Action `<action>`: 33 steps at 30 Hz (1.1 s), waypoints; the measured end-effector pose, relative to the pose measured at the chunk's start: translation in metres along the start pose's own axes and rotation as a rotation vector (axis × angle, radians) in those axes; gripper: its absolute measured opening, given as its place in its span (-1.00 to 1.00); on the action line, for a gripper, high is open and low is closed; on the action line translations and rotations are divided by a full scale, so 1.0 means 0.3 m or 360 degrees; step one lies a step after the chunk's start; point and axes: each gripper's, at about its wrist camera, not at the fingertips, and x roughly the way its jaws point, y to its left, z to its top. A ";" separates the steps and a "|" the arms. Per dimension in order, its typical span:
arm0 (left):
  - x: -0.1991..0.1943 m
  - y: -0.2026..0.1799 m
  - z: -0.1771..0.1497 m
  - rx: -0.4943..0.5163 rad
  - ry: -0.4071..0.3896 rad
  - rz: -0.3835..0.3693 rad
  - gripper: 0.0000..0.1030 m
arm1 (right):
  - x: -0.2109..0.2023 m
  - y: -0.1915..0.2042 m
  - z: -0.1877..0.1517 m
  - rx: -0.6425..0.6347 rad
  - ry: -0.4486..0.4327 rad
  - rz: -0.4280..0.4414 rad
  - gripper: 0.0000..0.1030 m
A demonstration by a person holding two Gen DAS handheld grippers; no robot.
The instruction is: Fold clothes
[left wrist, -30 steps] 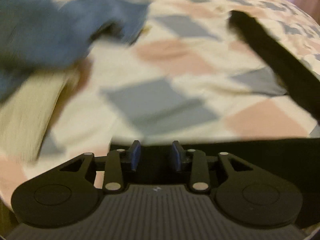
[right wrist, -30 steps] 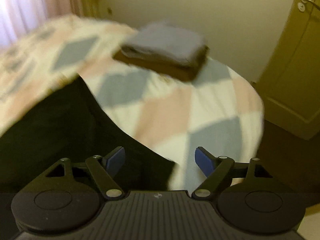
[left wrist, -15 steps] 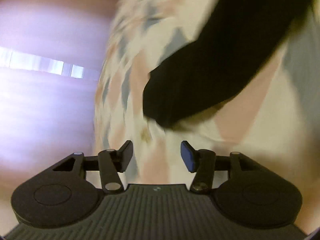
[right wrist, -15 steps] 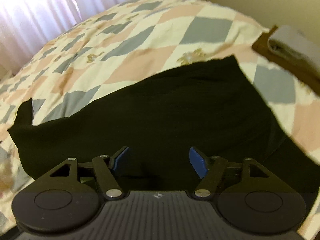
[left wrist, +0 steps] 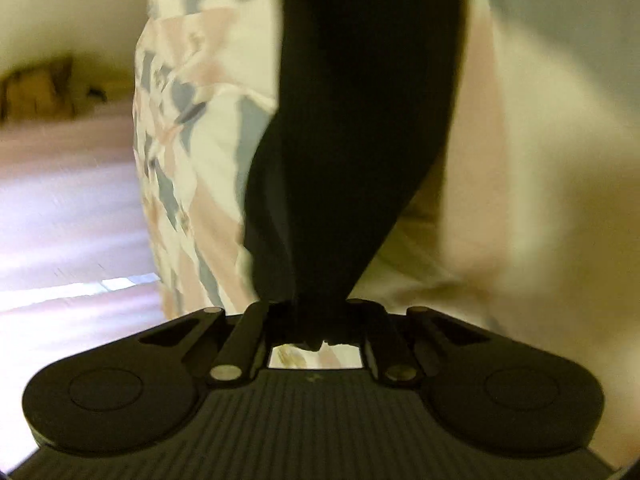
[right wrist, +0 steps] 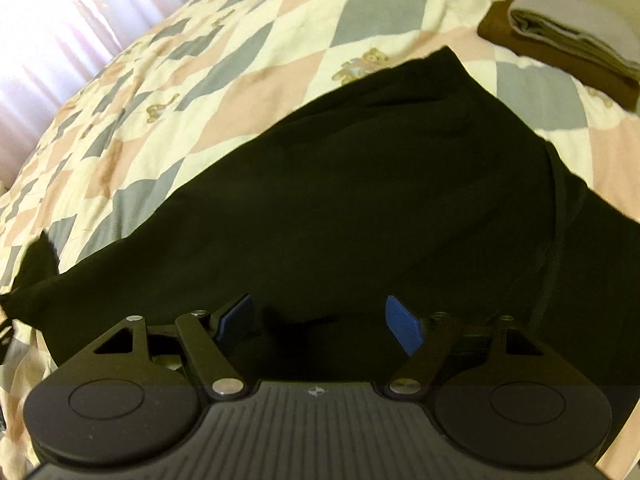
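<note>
A black garment (right wrist: 360, 200) lies spread across the checked bedspread (right wrist: 240, 60). In the left wrist view a long black strip of it, a sleeve or leg (left wrist: 352, 120), runs from the top of the frame down into my left gripper (left wrist: 316, 312), which is shut on its end; the fingertips are hidden by the cloth. My right gripper (right wrist: 320, 320) hovers over the garment's near part, its blue pads (right wrist: 404, 326) wide apart and nothing between them.
A stack of folded clothes, grey on brown (right wrist: 568, 36), sits at the bed's far right corner. Pale curtains (right wrist: 60, 20) hang beyond the bed at the left. In the left wrist view the floor and wall show beside the bed's edge (left wrist: 152, 160).
My left gripper swung away from the garment's hem to the strip of black cloth and shut on its end. My right gripper turned from the folded stack toward the spread garment, staying open.
</note>
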 end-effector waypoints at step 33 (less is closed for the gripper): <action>-0.020 0.064 -0.114 -0.2924 0.0361 -0.0134 0.28 | 0.067 0.072 -0.105 0.0057 0.0155 0.0088 0.48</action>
